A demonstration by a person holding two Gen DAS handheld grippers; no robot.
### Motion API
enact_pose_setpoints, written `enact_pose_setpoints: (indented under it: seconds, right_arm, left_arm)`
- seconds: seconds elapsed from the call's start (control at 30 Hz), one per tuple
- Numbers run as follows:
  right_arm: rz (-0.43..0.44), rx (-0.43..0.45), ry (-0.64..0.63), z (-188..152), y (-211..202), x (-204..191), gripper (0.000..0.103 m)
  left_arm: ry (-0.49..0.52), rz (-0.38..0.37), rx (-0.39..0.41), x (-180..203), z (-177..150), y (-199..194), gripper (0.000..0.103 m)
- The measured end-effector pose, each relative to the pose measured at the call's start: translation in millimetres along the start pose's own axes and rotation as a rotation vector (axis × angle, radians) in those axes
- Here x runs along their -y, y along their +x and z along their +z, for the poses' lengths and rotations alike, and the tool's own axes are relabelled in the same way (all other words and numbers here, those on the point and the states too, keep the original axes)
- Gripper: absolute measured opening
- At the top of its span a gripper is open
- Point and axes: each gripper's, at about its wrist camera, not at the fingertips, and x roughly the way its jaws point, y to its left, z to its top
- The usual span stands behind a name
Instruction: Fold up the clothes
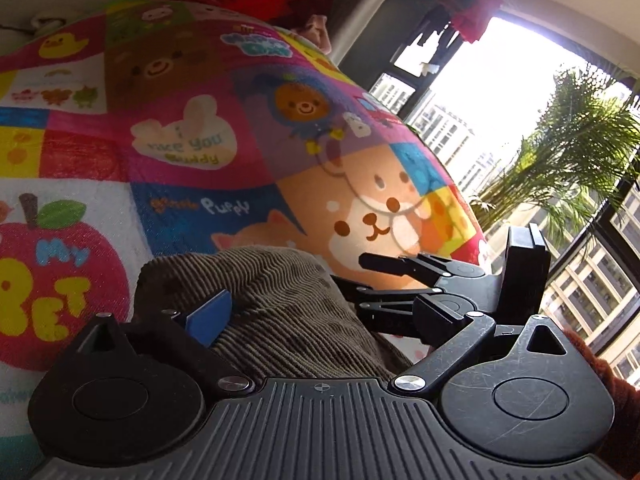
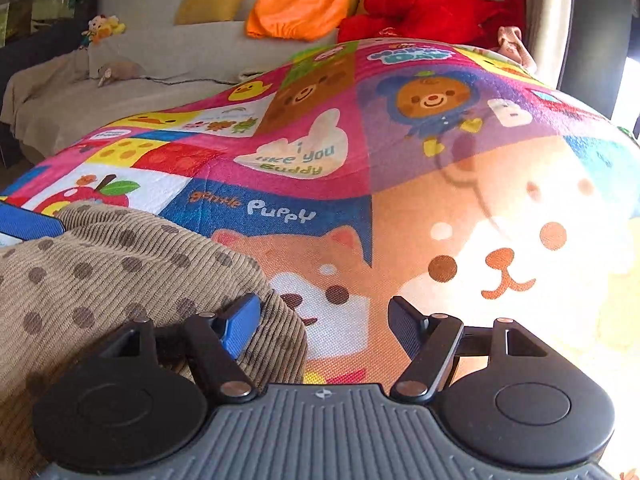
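Observation:
A brown corduroy garment (image 1: pixel 280 300) with dark dots lies bunched on a colourful cartoon blanket (image 1: pixel 192 144). My left gripper (image 1: pixel 316 312) stands open around its end: the blue pad (image 1: pixel 208 316) lies against the cloth, while bare blanket shows beside the other finger. To its right is my right gripper (image 1: pixel 360 282), seen from the side. In the right wrist view the garment (image 2: pixel 120 272) fills the lower left. My right gripper (image 2: pixel 322 328) is open at its right edge, one blue pad (image 2: pixel 240 328) resting on the cloth, blanket (image 2: pixel 360 168) between the fingers.
A grey sofa (image 2: pixel 160 52) behind the blanket carries yellow cushions (image 2: pixel 212 0), an orange plush (image 2: pixel 300 4) and a red plush (image 2: pixel 432 12). A bright window with a palm plant (image 1: pixel 572 152) stands to the right of the blanket's edge.

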Motion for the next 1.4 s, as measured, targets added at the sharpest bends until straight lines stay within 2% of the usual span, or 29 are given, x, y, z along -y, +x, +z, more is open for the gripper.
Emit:
enact_pose_setpoints:
  seconds: [0.1, 0.13, 0.2, 0.3, 0.4, 0.53, 0.63, 0.8, 0.97, 1.1, 1.2, 1.33, 1.4]
  right_arm:
    - [0.017, 0.036, 0.014, -5, -26, 3, 0.071]
    - [0.050, 0.054, 0.015, -7, -37, 2, 0.071]
    - [0.170, 0.080, 0.033, -13, -62, -2, 0.071]
    - [0.342, 0.072, 0.063, -28, -88, -16, 0.071]
    - [0.406, 0.030, 0.036, -48, -95, -46, 0.071]
    - [0.291, 0.033, -0.011, -59, -92, -81, 0.073]
    - [0.269, 0.016, -0.007, -55, -91, -89, 0.074]
    - [0.242, 0.008, -0.013, -55, -93, -92, 0.075]
    - [0.245, 0.021, -0.006, -59, -93, -90, 0.076]
    - [0.268, 0.029, 0.005, -60, -95, -84, 0.077]
    - [0.321, 0.038, 0.061, -62, -107, -62, 0.083]
    - [0.342, 0.068, 0.255, -65, -125, -13, 0.090]
    - [0.327, 0.044, 0.318, -68, -121, 3, 0.092]
  left_arm:
    - [0.027, 0.007, 0.000, 3, -3, 0, 0.100]
    - [0.029, 0.005, 0.002, 3, -3, 0, 0.100]
    - [0.027, 0.002, 0.005, 2, -4, -1, 0.100]
    - [0.022, -0.001, 0.006, 1, -3, -1, 0.100]
    - [0.024, 0.001, 0.005, 2, -4, -2, 0.100]
    - [0.043, 0.041, 0.011, 7, -5, -6, 0.100]
    - [0.057, 0.092, 0.022, 14, -7, -12, 0.100]
    - [0.021, 0.241, 0.066, 23, -13, -38, 0.100]
    - [-0.014, 0.325, 0.018, 21, -35, -59, 0.100]
    - [-0.042, 0.295, -0.033, 18, -52, -65, 0.100]
    - [-0.041, 0.265, -0.065, 20, -62, -64, 0.097]
    - [-0.033, 0.233, -0.108, 25, -73, -54, 0.087]
    - [-0.032, 0.213, -0.121, 28, -75, -47, 0.082]
